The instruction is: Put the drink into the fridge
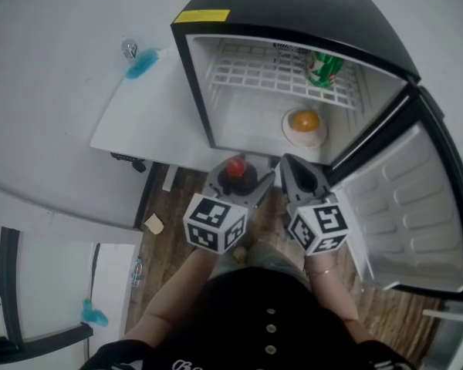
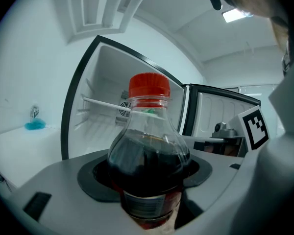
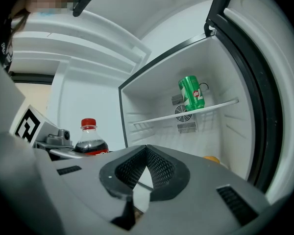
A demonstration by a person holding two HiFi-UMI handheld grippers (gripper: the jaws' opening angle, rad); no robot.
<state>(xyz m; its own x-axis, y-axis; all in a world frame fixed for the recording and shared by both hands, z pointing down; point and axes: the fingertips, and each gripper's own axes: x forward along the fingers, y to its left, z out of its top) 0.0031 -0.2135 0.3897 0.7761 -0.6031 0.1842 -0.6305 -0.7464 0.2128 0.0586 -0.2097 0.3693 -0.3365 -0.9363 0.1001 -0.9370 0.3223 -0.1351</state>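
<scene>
The drink is a dark cola bottle (image 1: 235,166) with a red cap. It stands upright between the jaws of my left gripper (image 1: 240,182), which is shut on its body just in front of the open fridge (image 1: 293,10). In the left gripper view the bottle (image 2: 149,155) fills the middle, seated in the left gripper (image 2: 147,177). My right gripper (image 1: 295,172) hovers beside it on the right, shut and holding nothing. In the right gripper view its pads meet at the right gripper (image 3: 146,153), with the bottle (image 3: 89,138) to the left.
Inside the fridge a green can (image 1: 324,69) stands on the wire shelf (image 1: 255,72), and an orange on a plate (image 1: 305,120) sits below. The fridge door (image 1: 417,214) hangs open to the right. A white table (image 1: 150,118) with a blue object (image 1: 141,64) lies to the left.
</scene>
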